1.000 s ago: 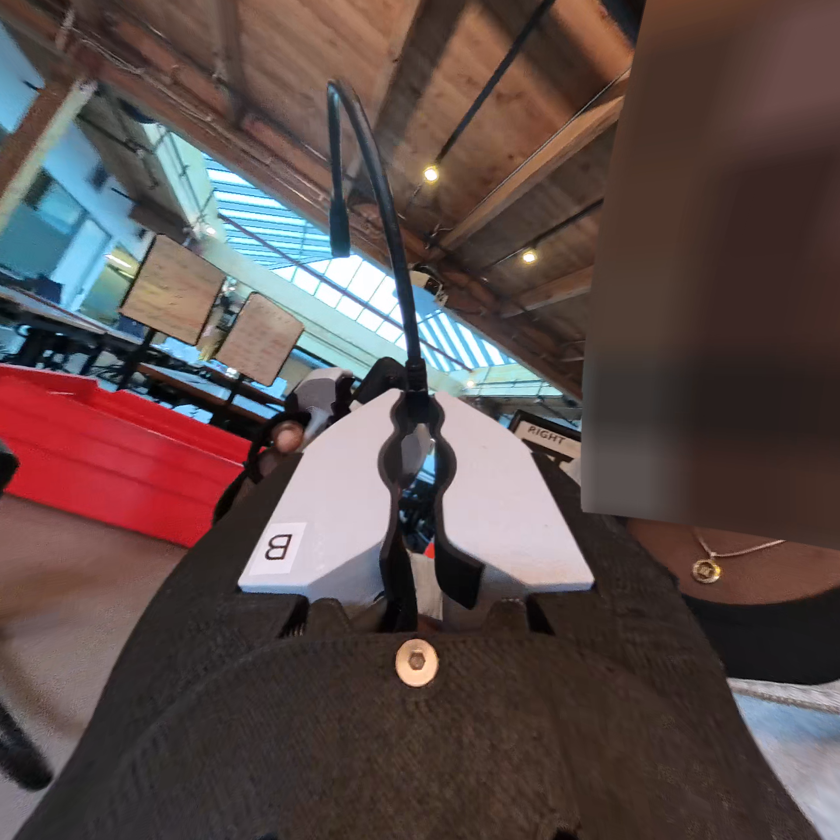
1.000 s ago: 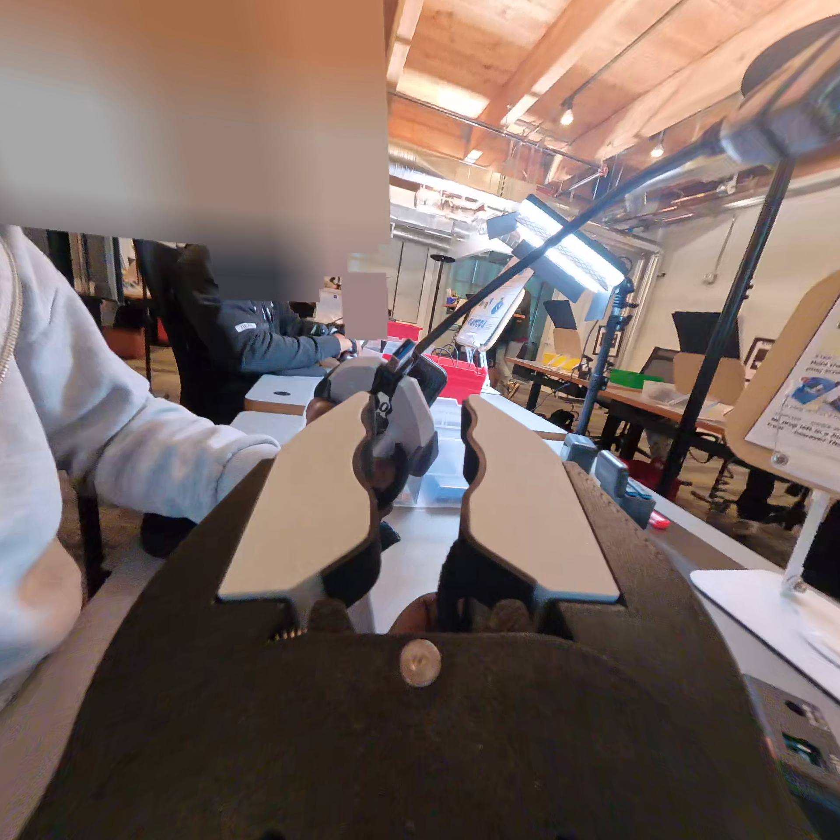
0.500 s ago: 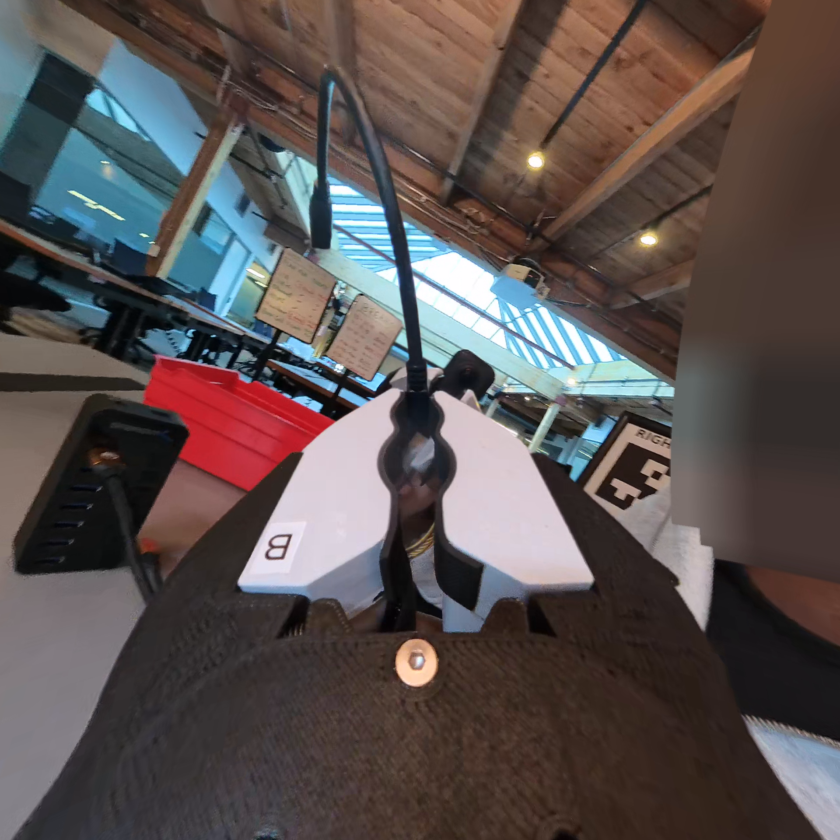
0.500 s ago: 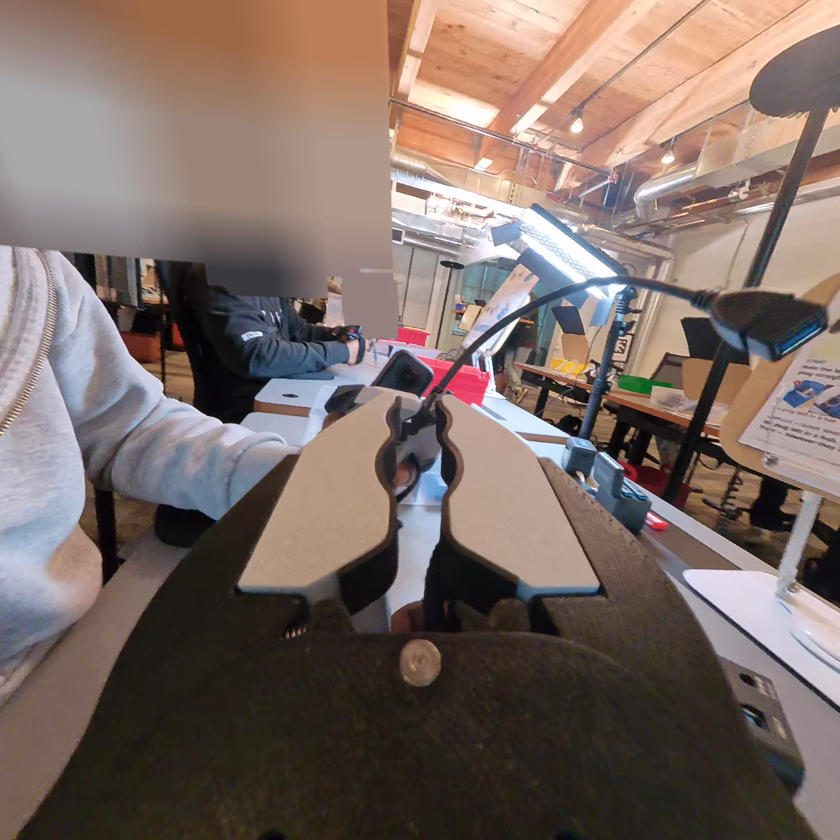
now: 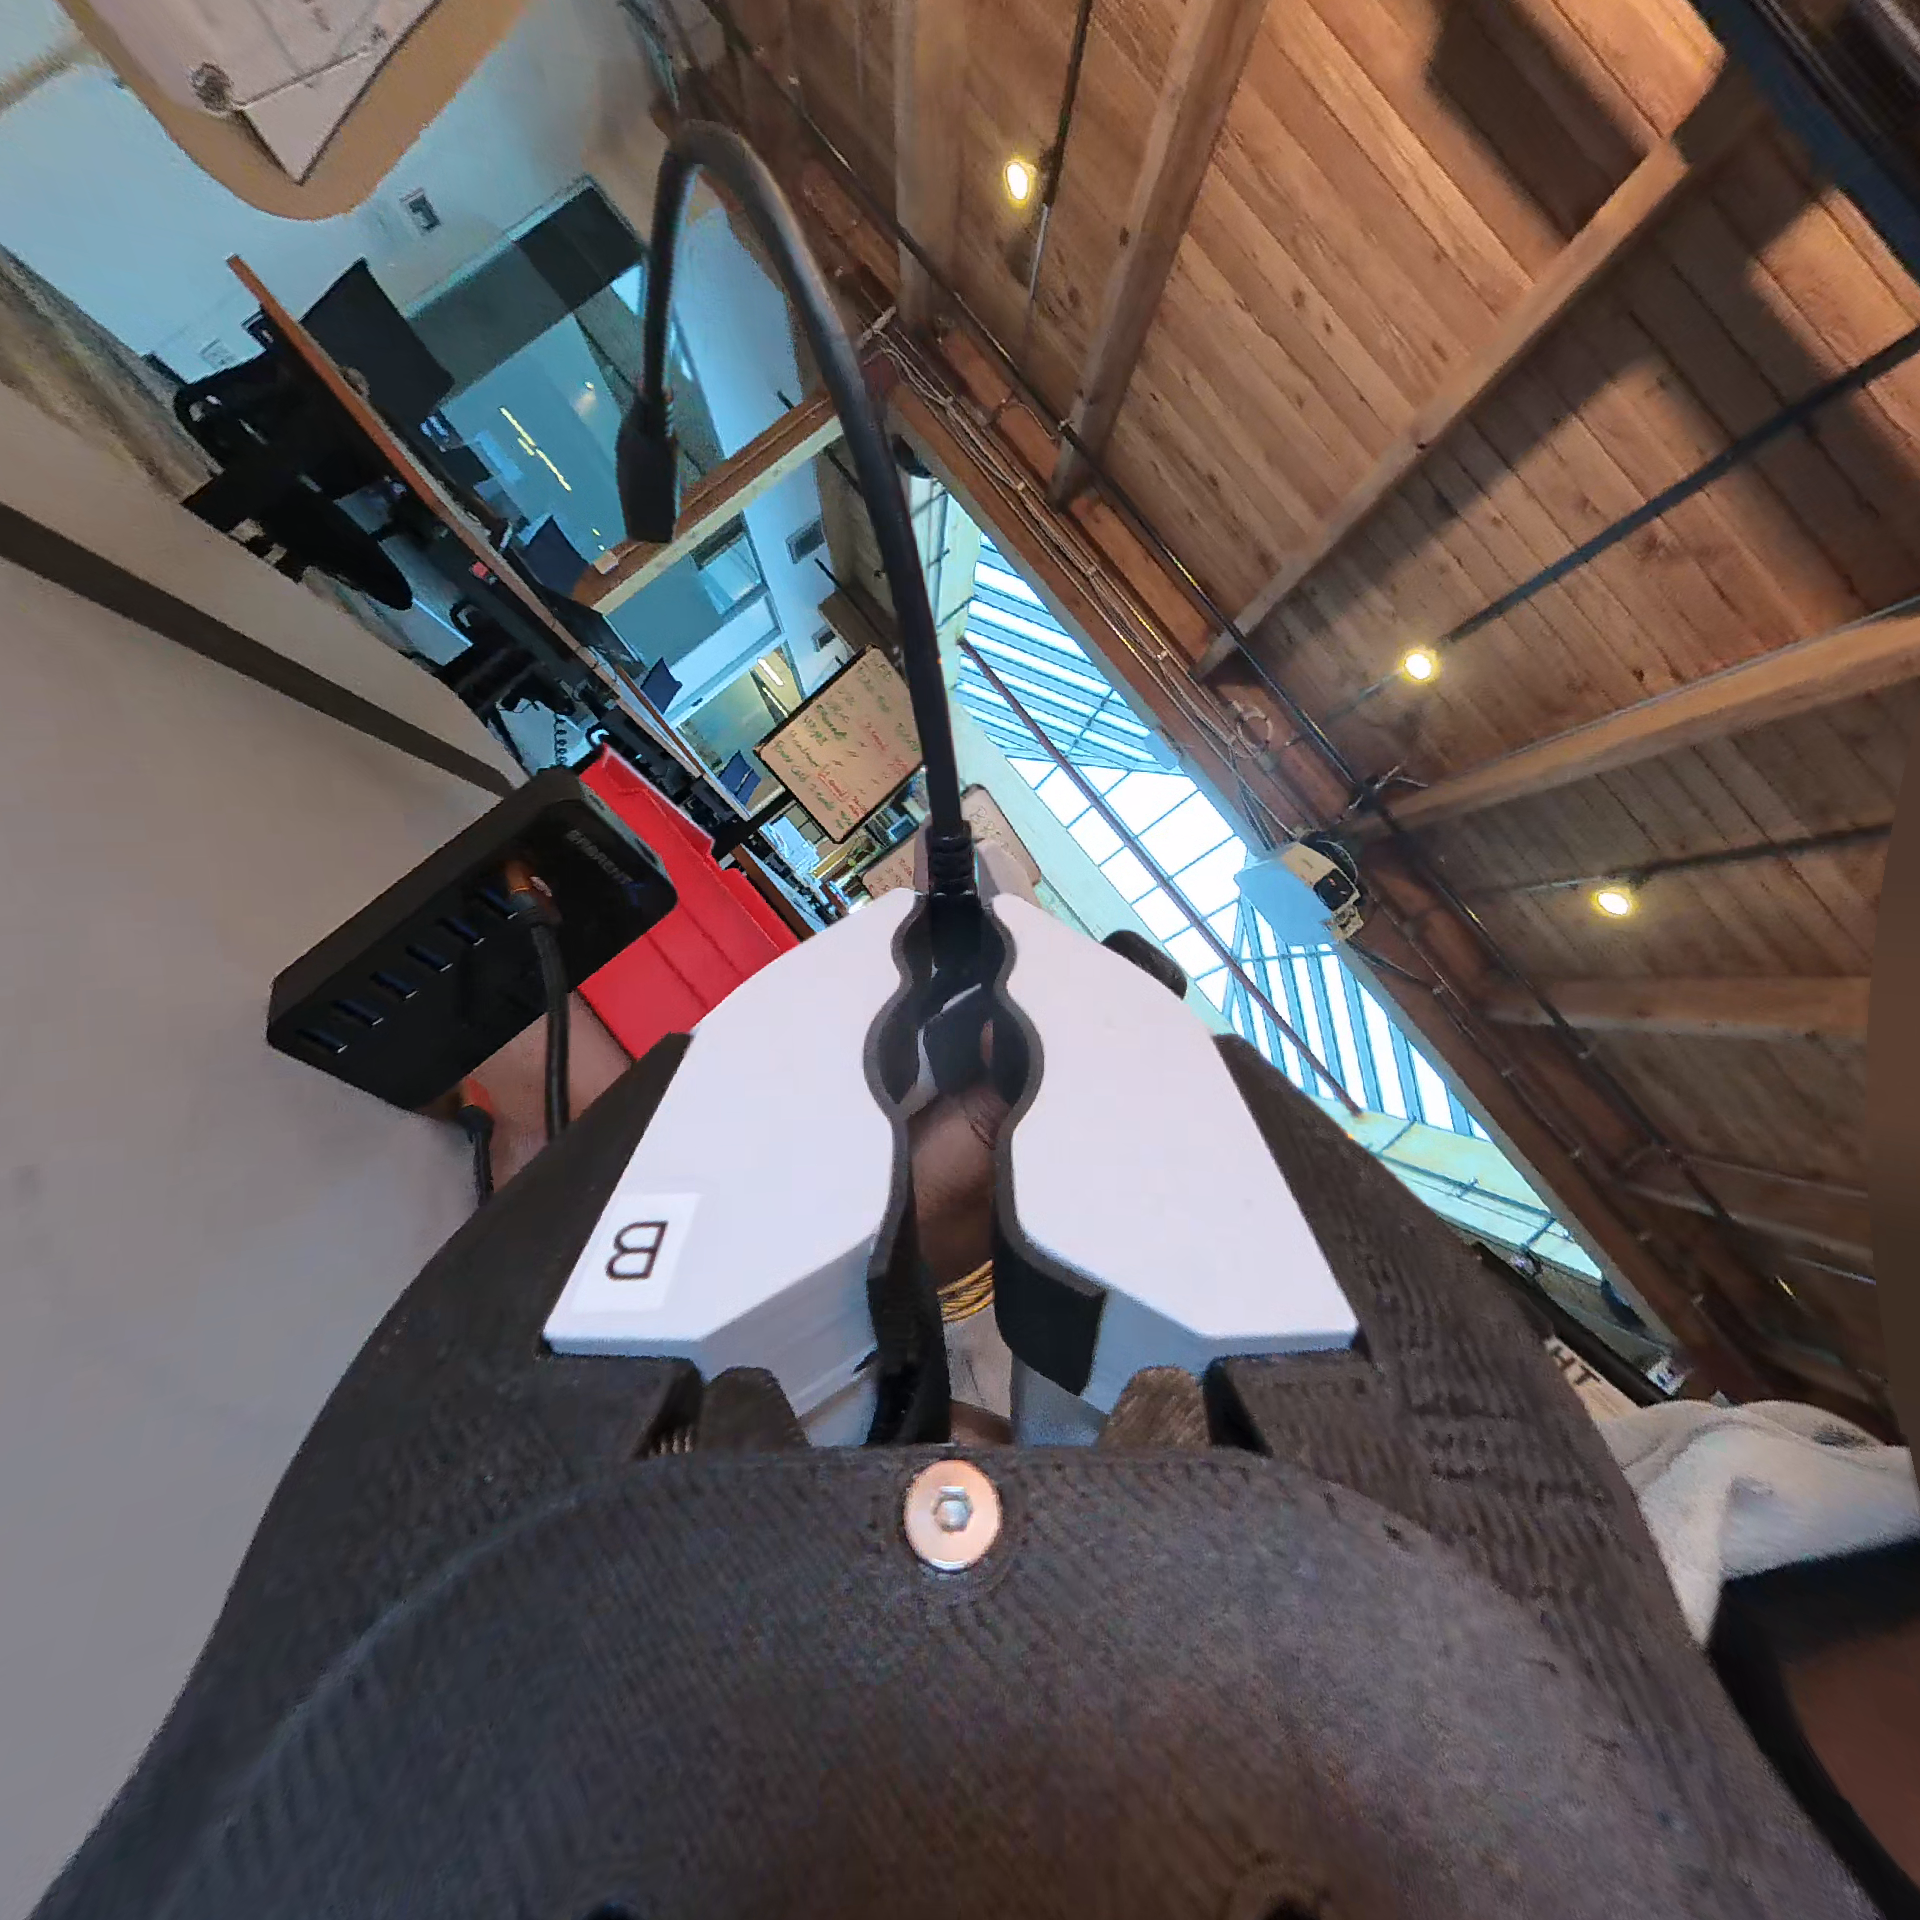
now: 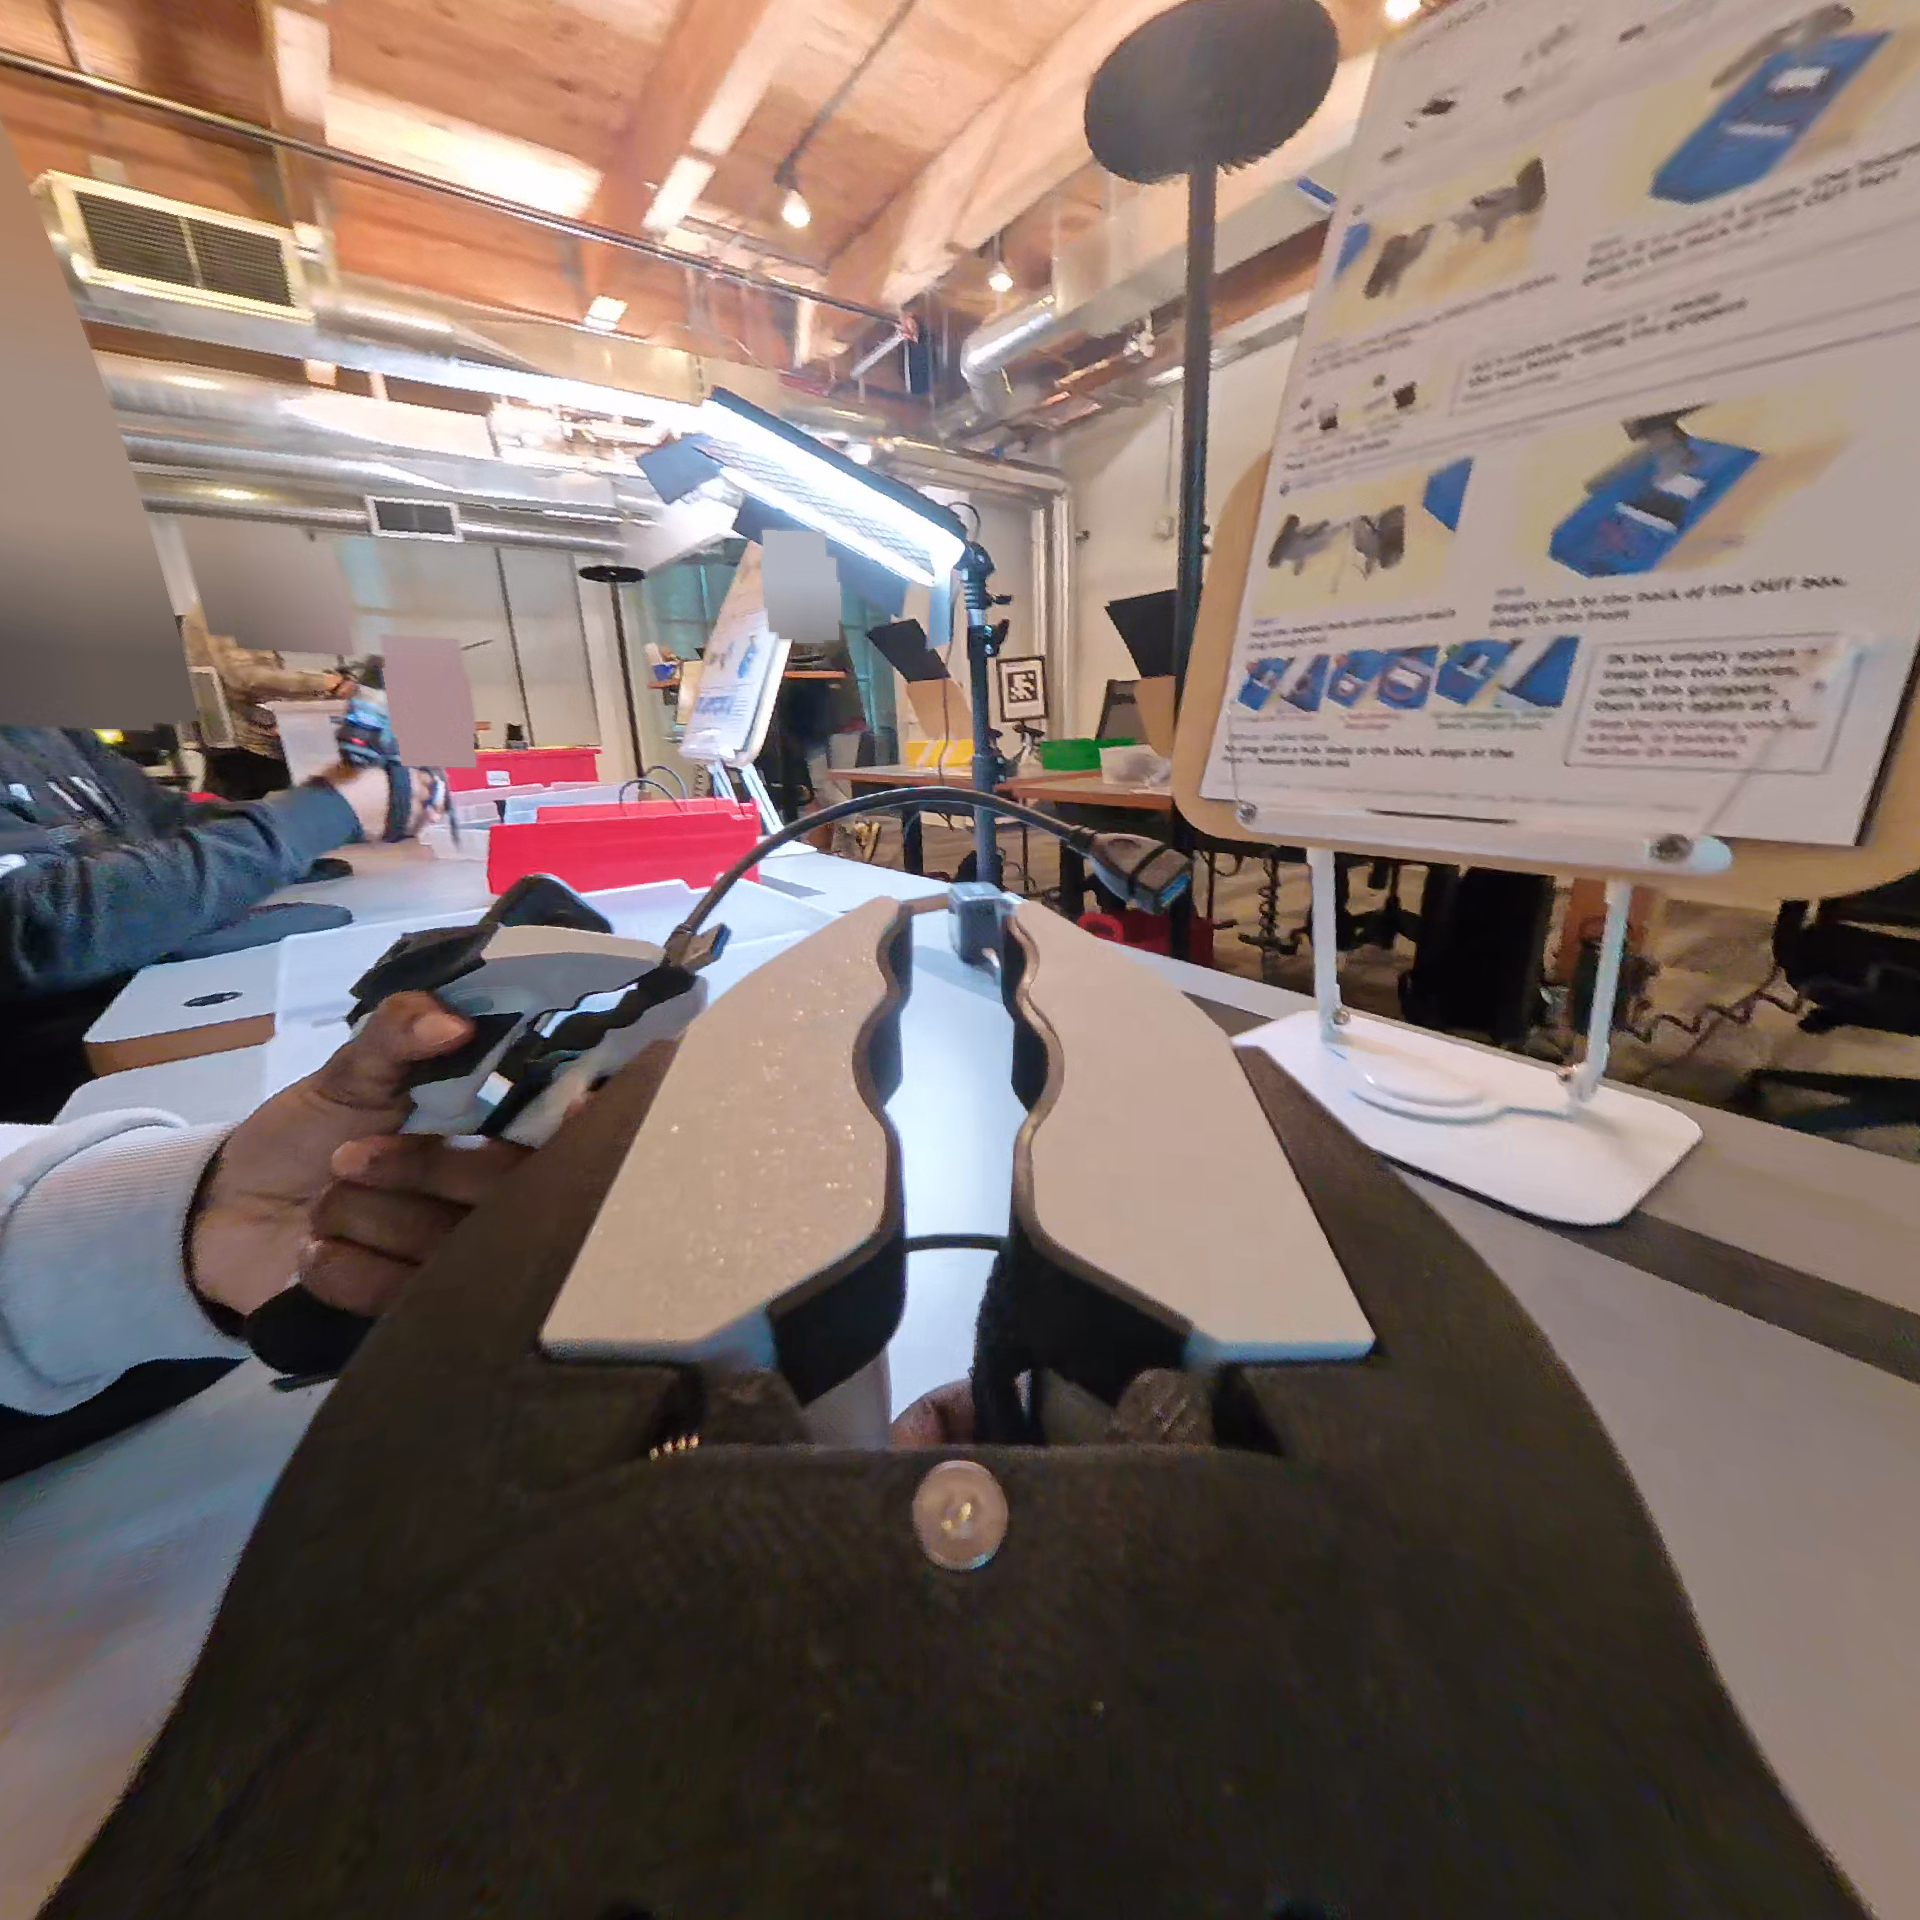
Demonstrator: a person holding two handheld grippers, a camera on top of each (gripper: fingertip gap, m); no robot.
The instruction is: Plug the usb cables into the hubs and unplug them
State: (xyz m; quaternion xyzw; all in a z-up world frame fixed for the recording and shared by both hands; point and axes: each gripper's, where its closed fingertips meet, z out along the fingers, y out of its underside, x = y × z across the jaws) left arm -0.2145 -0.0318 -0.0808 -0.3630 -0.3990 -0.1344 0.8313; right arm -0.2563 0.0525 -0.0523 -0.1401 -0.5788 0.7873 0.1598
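short usb cable pinched in the left gripper, right gripper empty

wooden ceiling beams and a skylight fill the background of the left wrist view, with a pale table (image 5: 156, 1039) tilted along the left side. left gripper (image 5: 951, 925) is clamped tight on the plug end of a short black usb cable (image 5: 894, 582), which arches up out of the fingertips and bends over so its free connector (image 5: 646, 468) hangs in the air above. a black multi-port hub (image 5: 457, 935) lies on the table to the left of the gripper, apart from it, with another dark cord (image 5: 551, 997) already plugged into one port; a red bin (image 5: 686, 925) sits just behind the hub.

in the right wrist view, the right gripper (image 6: 961, 935) stands with its fingers parted and nothing between them, low over the table (image 6: 1662, 1455). to its left, a hand (image 6: 343, 1143) holds the left gripper (image 6: 665, 987), and the same cable (image 6: 914, 805) curves rightward from it, its connector (image 6: 1143, 873) in mid-air. a white stand with an instruction board (image 6: 1579, 436) stands at right.
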